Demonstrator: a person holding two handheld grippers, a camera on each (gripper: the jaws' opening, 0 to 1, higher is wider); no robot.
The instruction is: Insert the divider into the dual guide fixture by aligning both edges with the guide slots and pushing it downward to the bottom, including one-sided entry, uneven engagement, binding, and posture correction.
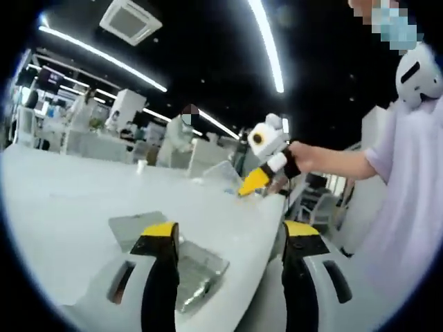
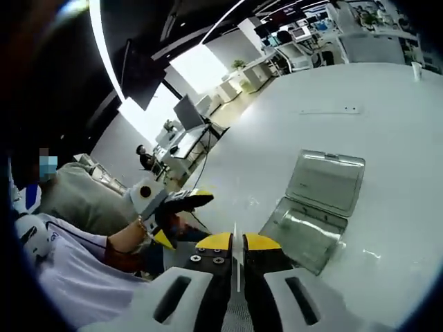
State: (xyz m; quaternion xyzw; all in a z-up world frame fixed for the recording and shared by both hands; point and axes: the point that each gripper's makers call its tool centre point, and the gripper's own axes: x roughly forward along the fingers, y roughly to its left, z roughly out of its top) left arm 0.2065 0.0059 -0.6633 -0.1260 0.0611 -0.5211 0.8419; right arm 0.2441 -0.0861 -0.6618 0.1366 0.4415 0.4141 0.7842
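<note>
A white table spans a bright office. At lower centre of the right gripper view, the right gripper pinches a thin clear divider edge-on; beyond it lies an open clear fixture. The left gripper has its jaws apart.

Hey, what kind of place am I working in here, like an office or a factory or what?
Probably an open-plan office or lab. A large white table stretches out, desks with monitors stand in rows behind it, and long strip lights and a ceiling air-conditioning unit hang from a dark ceiling.
</note>
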